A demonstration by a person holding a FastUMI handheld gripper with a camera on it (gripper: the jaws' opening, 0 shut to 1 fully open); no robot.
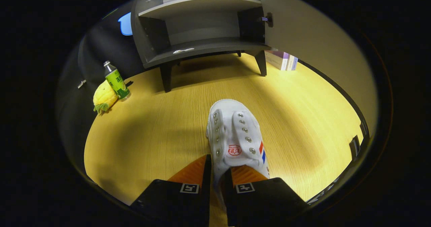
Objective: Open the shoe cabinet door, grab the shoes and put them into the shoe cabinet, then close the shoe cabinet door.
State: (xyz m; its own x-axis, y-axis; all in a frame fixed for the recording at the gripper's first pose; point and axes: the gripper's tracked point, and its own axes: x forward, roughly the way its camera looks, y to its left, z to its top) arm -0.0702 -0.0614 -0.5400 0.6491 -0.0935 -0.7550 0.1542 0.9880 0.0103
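A white shoe [235,137] lies on the yellow wood bench [161,126]. It has no laces, and rows of small metal rings run down both sides of its top. A red mark sits on its tongue, and red and blue stripes show on its side. Its toe points away toward the cabinet.

The tongs [218,173] have hold of the shoe at its near end. The two fingers are close together, and one side of the shoe's opening is pinched between them. One finger [193,171] is on the outside of the shoe and the other [244,174] is over its opening. So the tongs are clenched on the shoe.

Beyond the shoe, well apart from it, stands the dark grey cabinet [202,48] on short legs. Its front is open, and you can see a low shelf and a higher shelf inside. A small white thing lies on the low shelf. The door [316,41] is swung out to one side and has a little dark knob [268,19] near its edge.

Beside the cabinet, a green bottle [116,80] stands up at the bench's edge. A toy pineapple [103,97] lies just beside it, touching it. On the other side, near the cabinet's leg, some boxes [282,60] stand by the door.
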